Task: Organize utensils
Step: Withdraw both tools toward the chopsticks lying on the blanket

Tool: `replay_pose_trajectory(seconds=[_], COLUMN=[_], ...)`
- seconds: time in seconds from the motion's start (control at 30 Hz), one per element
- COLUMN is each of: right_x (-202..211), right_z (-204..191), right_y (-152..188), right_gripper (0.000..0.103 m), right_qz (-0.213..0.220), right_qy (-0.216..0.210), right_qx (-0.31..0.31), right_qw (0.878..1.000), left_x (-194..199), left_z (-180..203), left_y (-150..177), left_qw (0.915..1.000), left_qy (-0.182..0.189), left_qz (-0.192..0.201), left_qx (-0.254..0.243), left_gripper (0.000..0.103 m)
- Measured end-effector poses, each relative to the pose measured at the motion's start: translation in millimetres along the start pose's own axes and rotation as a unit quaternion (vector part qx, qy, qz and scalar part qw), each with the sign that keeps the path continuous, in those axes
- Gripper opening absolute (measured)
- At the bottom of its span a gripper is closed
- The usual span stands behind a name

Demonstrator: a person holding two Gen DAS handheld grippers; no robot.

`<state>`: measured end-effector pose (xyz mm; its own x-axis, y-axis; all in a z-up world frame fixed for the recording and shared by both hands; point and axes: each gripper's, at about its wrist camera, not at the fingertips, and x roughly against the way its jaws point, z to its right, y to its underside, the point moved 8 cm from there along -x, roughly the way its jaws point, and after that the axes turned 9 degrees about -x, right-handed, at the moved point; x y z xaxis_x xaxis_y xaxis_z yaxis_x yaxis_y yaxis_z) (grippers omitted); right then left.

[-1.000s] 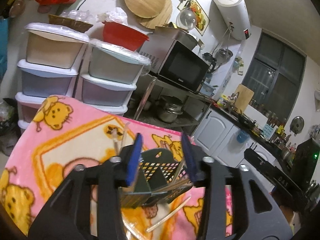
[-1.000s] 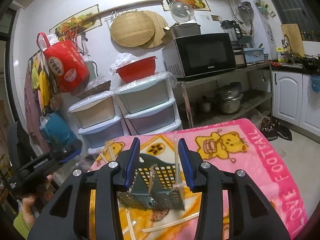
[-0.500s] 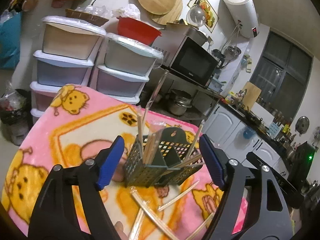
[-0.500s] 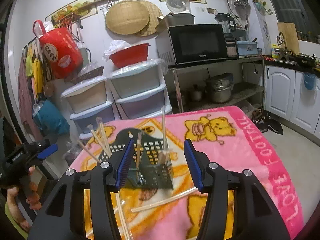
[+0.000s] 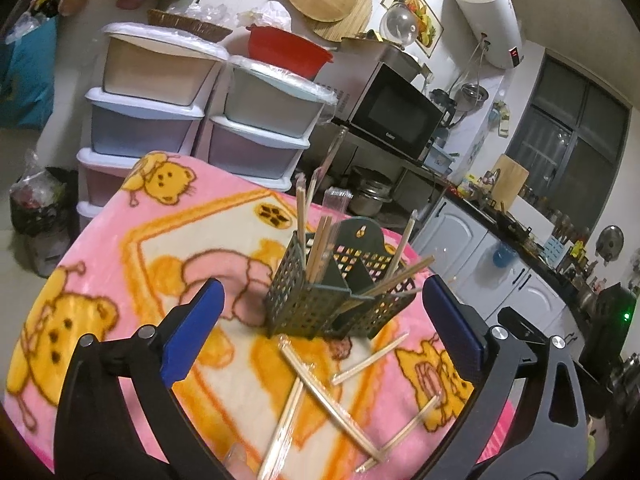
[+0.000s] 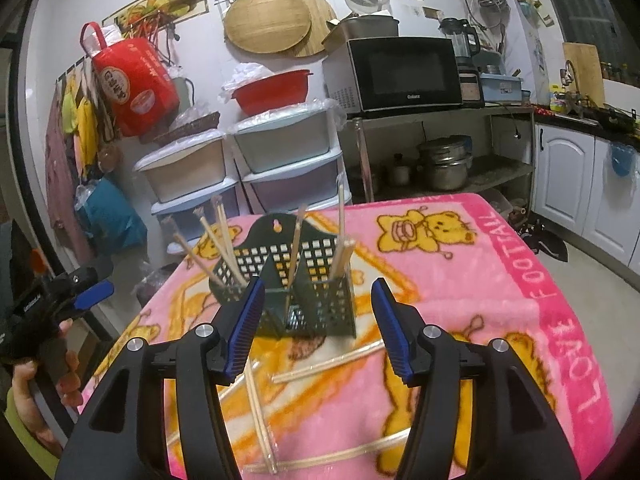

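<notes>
Change, left tool (image 5: 322, 334): a second earlier its jaws were being held close about the dark green perforated caddy (image 5: 340, 292); now they are being held spread wide, empty, with the caddy standing free ahead of and between the blue pads (image 5: 192, 334).
Change, right tool (image 6: 318, 328): its jaws are likewise being shown further apart than before, nothing gripped, the caddy (image 6: 298, 280) just beyond the fingertips.
Reading: the caddy is being judged as released and set upright; both tools are being drawn back from it.
Task's things: several chopsticks are being held upright or leaning in the caddy's compartments (image 5: 320, 246); more wrapped chopsticks (image 5: 332, 396) are being left loose, crossing one another, below and between the left tool's fingers.
Progress: sorting is being judged as part done; the loose pairs are yet to be picked up.
Next call: a pinch low on one loose stick is being suggested, the wrappers likely being slippery.
Surface: the worktop is being covered by a pink blanket (image 6: 500, 280) with yellow bear prints and lettering along its right border.
Room: stacked plastic drawers (image 6: 280, 168) and a microwave (image 6: 404, 74) on a metal shelf are being seen beyond the caddy; white cabinets are being seen to the right.
</notes>
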<state>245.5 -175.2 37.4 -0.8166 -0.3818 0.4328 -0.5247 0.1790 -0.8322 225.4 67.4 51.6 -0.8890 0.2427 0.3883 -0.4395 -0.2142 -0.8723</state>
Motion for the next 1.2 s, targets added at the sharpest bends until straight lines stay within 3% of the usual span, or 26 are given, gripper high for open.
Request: replay_pose_trajectory(seconds=[0.53,1.2], right_x=[8,10], right_z=[1,-30], right_y=[55,132], right_gripper=[0.054,0.053], right_qz=[-0.045,-0.100], right_qy=[0.004,0.005], right_qx=[0.023,0.127], right_qw=[0.999,0.987], left_x=[12,28], left_z=[-18,-35], left_y=[46,106], left_qw=[0.9990,0.9946], left_qy=[-0.013,-0.031], left_qz=[-0.035,-0.098], left_qx=[0.023,0.014], left_gripper=[0.092,0.092])
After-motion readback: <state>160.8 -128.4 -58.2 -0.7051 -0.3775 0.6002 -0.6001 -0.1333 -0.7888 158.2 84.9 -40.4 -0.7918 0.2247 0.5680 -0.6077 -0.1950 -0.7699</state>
